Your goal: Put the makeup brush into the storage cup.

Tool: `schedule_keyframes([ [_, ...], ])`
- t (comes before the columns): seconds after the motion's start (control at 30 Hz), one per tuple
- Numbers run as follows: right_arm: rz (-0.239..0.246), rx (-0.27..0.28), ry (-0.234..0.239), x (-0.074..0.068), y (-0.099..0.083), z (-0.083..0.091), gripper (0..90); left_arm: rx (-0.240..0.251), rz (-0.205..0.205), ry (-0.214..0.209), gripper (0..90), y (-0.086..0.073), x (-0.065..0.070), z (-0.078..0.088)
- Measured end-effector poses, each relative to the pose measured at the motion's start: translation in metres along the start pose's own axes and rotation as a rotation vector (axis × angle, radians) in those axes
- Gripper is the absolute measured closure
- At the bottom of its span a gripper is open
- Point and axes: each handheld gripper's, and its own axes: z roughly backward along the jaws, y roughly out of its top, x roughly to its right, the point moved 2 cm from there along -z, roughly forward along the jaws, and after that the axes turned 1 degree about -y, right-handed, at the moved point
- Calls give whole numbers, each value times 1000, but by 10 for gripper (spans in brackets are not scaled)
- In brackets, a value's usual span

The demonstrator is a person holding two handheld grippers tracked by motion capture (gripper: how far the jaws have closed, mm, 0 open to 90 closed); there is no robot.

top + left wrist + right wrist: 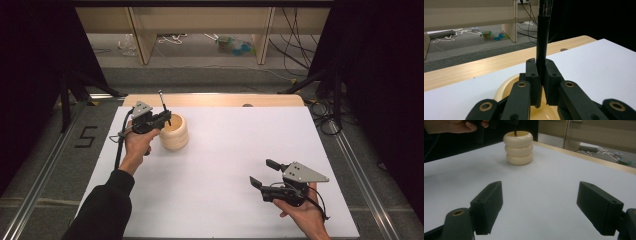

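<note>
The white table (225,200) is smooth and matte, edged in pale wood. Directly below the left gripper (167,119) stands the cream holder (174,132), a glossy pot shaped like three stacked rounded rings. That gripper's jaws are clamped on a slim black pen (542,50), upright, its lower tip just inside the holder's mouth; judged from this, lowering and release remain. The right gripper (263,173) rests well apart, jaws spread wide and empty.
</note>
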Motion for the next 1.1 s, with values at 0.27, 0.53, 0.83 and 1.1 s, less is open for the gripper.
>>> schedule_keyframes([
  [0.27,3,-2,-2,0,-1,-1,222,-34,24,2,834,-6,1,-5],
  [0.53,-2,12,8,0,-1,-2,225,-64,13,-5,835,-9,2,-8],
  [0.83,3,-5,-1,0,-1,-2,227,-85,21,-13,835,-12,5,-9],
  [1.1,4,-5,2,0,-1,-1,227,-106,28,-12,834,-14,4,-11],
])
